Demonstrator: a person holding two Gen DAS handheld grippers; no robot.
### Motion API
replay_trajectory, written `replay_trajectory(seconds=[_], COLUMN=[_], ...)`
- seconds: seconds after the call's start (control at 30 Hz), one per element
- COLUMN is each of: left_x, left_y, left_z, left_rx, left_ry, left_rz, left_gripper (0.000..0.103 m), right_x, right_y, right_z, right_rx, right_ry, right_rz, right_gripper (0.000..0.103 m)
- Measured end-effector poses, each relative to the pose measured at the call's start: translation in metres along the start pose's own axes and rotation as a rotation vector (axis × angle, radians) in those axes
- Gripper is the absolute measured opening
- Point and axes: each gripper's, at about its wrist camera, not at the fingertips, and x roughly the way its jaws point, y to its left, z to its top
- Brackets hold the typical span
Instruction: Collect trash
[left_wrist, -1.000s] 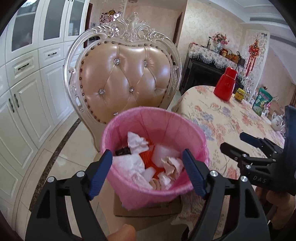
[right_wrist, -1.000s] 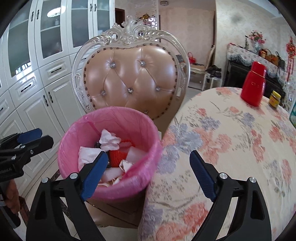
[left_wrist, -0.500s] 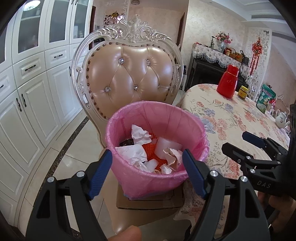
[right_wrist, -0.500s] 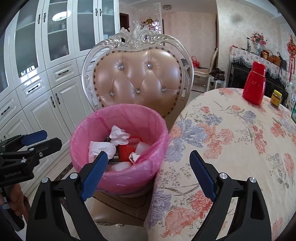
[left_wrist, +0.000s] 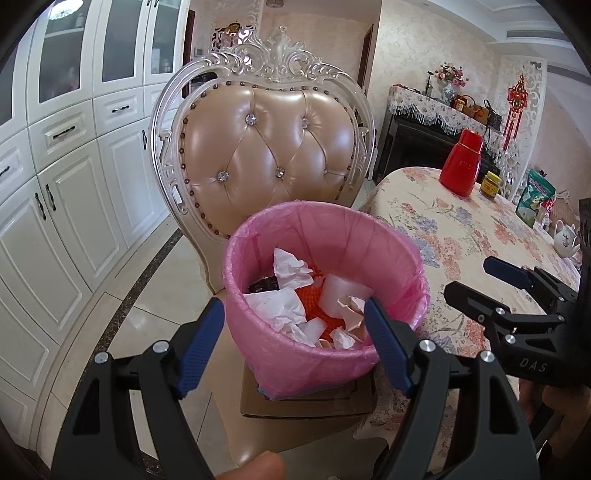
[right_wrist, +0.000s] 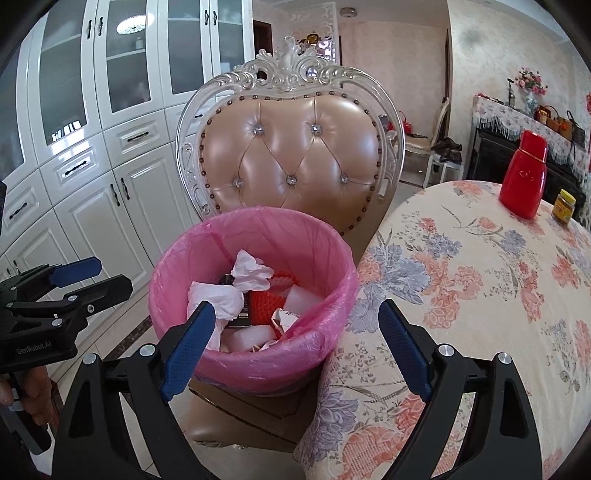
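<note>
Left wrist view shows the left tool (left_wrist: 295, 345) wide, holding nothing, in front of the pink bin (left_wrist: 325, 362). Beside the bin, the right tool (right_wrist: 293, 347) is wide too. Paper trash (left_wrist: 291, 271) lies inside the bin.

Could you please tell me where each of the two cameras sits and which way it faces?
Left wrist: on the left gripper, angled down at the pink-lined trash bin on the tufted beige chair; a fingertip and the right gripper show.
Right wrist: on the right gripper, aimed at the bin's right rim and the floral tablecloth; the left gripper and a hand show.
Shared: bin, chair, red plastic bottle.
</note>
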Motion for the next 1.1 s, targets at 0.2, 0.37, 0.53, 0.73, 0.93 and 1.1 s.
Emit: replay_trajectory(seconds=[0.2,0.37,0.53,0.73,0.93,1.1], left_x=[0.0011,0.0014,0.0027,0.0024,0.0023,0.0028], left_y=[0.0005,0.0008,0.0015,0.0002,0.0,0.0002], left_z=[0.0003,0.0007,0.001,0.0017,0.0018,0.002], left_rx=[0.007,0.011,0.014,0.022,0.023,0.023], left_ry=[-0.001,0.003,0.007,0.007,0.007,0.006], left_rz=[-0.003,-0.005,-0.001,-0.003,-0.004,-0.006], left_gripper=[0.075,0.075,0.076,0.076,0.076,0.076], right_x=[0.002,0.0064,0.0076,0.0076,0.007,0.0069], right_y=[0.0018,0.004,0.0054,0.0056,0.0044,0.0038], right_z=[0.0005,0.0005,0.0011,0.0015,0.0029,0.0032], right_rx=[-0.006,-0.018,-0.024,-0.024,-0.023,-0.024], right_ry=[0.005,0.014,0.017,0.017,0.019,0.018], right_rz=[0.005,0.009,0.014,0.015,0.013,0.013], right_gripper=[0.085,0.085,0.085,0.085,0.085,0.085])
